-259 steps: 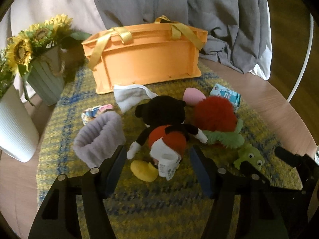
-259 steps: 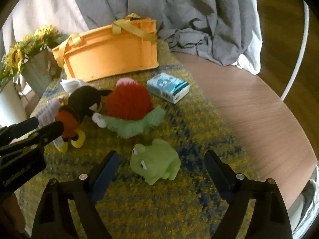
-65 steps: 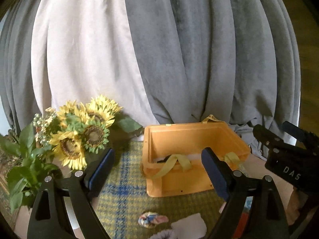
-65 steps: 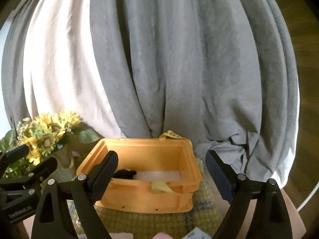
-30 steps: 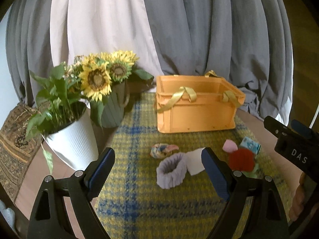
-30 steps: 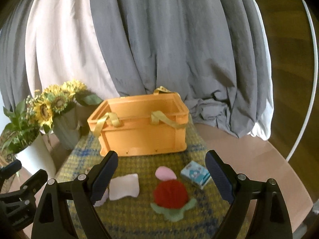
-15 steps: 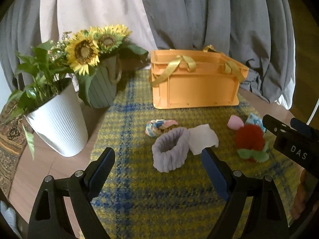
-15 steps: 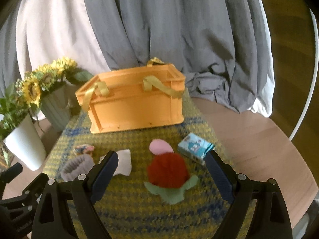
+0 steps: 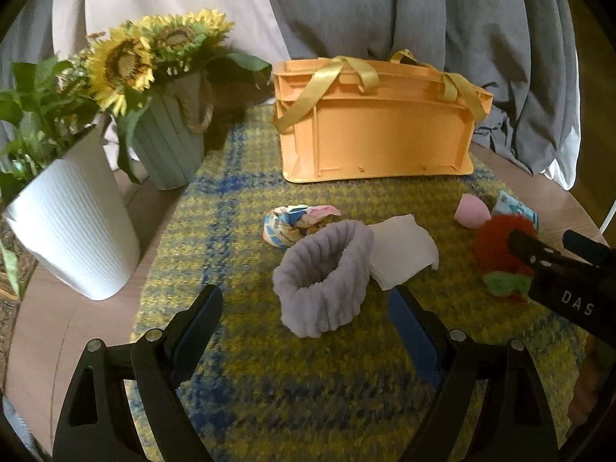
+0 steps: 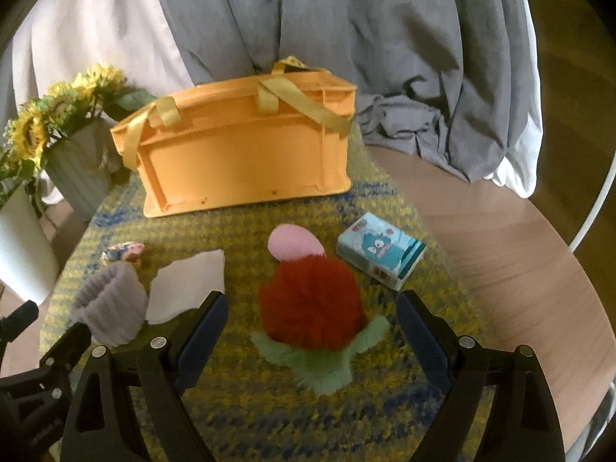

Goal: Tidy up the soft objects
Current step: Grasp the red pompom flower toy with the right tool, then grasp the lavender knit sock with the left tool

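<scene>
An orange crate with yellow ribbon handles stands at the back of the plaid mat; it also shows in the right wrist view. A lilac fuzzy band lies just ahead of my open, empty left gripper. A white cloth and a patterned scrunchie lie beside it. A red fluffy plush with green leaves lies between the fingers of my open, empty right gripper. A pink sponge lies behind it.
A white ribbed pot and a green vase of sunflowers stand at the left. A small blue carton lies right of the plush. Grey curtains hang behind. The round wooden table extends right of the mat.
Both grippers have come down and forward toward the mat. The black mouse plush and the green frog seen earlier are no longer on the mat.
</scene>
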Demonstrator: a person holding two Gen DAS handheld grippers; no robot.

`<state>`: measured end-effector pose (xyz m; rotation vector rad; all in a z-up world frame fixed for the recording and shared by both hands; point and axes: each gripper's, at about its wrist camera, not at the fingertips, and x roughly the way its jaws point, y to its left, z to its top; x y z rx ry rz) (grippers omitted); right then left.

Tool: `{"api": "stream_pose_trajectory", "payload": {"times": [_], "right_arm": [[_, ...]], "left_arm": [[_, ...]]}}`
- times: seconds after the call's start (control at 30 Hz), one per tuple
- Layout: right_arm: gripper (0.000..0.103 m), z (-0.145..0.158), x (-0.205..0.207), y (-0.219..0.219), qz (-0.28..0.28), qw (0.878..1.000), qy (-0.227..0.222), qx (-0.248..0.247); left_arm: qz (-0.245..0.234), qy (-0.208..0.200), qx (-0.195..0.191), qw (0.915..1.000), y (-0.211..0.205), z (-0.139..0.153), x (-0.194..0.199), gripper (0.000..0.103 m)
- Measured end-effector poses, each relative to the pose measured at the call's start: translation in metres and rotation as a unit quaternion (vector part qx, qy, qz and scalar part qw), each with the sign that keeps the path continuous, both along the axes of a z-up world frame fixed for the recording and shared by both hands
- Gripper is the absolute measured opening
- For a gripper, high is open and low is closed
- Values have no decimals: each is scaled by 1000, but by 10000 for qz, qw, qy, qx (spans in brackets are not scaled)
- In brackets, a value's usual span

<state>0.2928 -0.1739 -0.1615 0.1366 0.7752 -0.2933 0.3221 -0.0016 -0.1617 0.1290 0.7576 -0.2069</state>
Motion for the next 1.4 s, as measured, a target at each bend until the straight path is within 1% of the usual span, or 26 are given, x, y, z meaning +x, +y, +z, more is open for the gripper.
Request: {"api": "stream_pose_trajectory", "payload": {"times": [0.1,0.33,0.4,0.43,0.63,0.7,0.77,0.8,0.83,0.87,0.93,1.07,1.23,1.4], "right_arm": [[90,-8,7,-2,14,10000,80,29],[89,-21,20,-4,59,9997,228,14],[87,-24,22,-5,83,9996,254,29],[86,-26,24,-5,92,9996,272,23],[74,-34,32,-6,171,9992,357,61],[70,-36,34,-6,200,9991,381,61],[62,-38,35,-7,239,9988,418,52],[59,-39,35,-7,243,9987,437,43],[56,-41,36,-7,220,9984,515,46],[51,-42,36,-7,237,9982,545,67],[47,-43,35,-8,271,9980,562,70],[41,-42,32,-7,356,9981,509,11],[40,-36,26,-6,431,9982,405,-48],[40,-23,18,-10,464,9985,277,-29]], "left_arm": [[-56,49,4,10000,-3,-6,8,85],[-69,328,-149,9993,-5,-21,21,76],[-72,363,-150,9992,-7,-24,23,69],[-65,382,-136,9992,-7,-26,23,67],[-40,409,-110,9991,-8,-28,26,48],[-32,418,-103,9991,-9,-28,26,37],[-32,406,-75,9991,-10,-28,25,33],[-34,398,-56,9992,-11,-27,24,30],[-42,398,-42,9992,-12,-27,23,28],[-48,398,-33,9992,-12,-27,23,27],[-52,396,-33,9992,-14,-27,21,26],[11,419,-78,9991,-14,-25,17,25],[66,424,-146,9990,-16,-18,8,25],[94,322,-244,9991,-20,-5,-2,25]]}}
